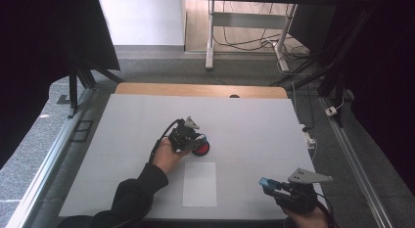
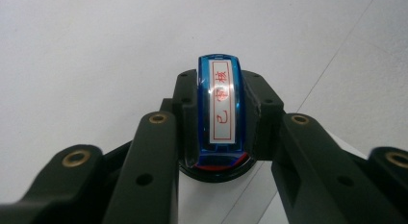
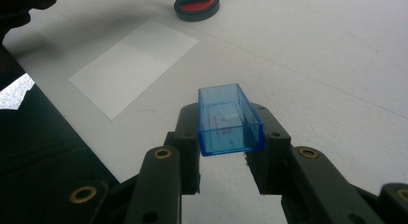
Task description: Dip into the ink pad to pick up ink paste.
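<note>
Nearest, at the table's near right corner, the right gripper holds its jaws clamped on the blue stamp cap. The white table spreads beyond, the paper sheet near centre. Farther left, the left gripper is clamped on the blue stamp, pressing it into the red ink pad. A tilted lift could probably drag the pad along or smear ink.

White sheet covers most of the table, wooden edge showing at far side; grey speckled carpet floor all round w/ metal rails left & right. Beyond: white-legged desk w/ tangled cables under it, pale wall panel, black curtains both sides; light soft, even
</note>
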`<state>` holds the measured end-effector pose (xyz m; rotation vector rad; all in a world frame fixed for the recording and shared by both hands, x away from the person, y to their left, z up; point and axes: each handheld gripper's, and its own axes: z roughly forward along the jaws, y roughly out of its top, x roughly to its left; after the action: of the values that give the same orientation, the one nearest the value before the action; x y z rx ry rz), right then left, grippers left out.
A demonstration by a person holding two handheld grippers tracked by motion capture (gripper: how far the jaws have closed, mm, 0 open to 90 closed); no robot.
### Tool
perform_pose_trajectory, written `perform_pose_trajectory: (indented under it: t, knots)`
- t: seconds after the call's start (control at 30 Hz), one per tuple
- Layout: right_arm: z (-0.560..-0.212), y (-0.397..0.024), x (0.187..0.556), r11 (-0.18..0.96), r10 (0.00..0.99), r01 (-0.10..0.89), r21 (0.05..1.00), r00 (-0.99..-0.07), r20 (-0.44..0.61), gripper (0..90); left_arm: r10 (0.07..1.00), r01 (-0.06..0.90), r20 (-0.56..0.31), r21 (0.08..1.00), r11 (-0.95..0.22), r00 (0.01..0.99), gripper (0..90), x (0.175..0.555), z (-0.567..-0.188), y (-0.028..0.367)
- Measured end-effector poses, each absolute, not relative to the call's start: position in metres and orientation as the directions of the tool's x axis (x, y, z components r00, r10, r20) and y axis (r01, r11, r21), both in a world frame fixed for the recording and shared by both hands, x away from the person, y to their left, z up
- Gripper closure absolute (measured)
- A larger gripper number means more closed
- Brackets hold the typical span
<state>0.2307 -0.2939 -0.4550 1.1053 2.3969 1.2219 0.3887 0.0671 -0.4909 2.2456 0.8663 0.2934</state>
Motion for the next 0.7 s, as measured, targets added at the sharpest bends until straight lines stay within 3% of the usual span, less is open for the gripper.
perform_pose_trajectory:
  t: [0.3,0.7]
  knots:
    - [-0.455,-0.294,0.231,0.366,0.716,0.522,0.771,-0.687,0.125,67.8,0.670,0.539,-0.093,0.680,-0.498,0.737,70.4,0.394,-0.490,0.071]
    - [-0.455,-0.295,0.230,0.369,0.716,0.523,0.768,-0.687,0.124,67.8,0.656,0.510,-0.074,0.697,-0.505,0.751,70.3,0.388,-0.480,0.079]
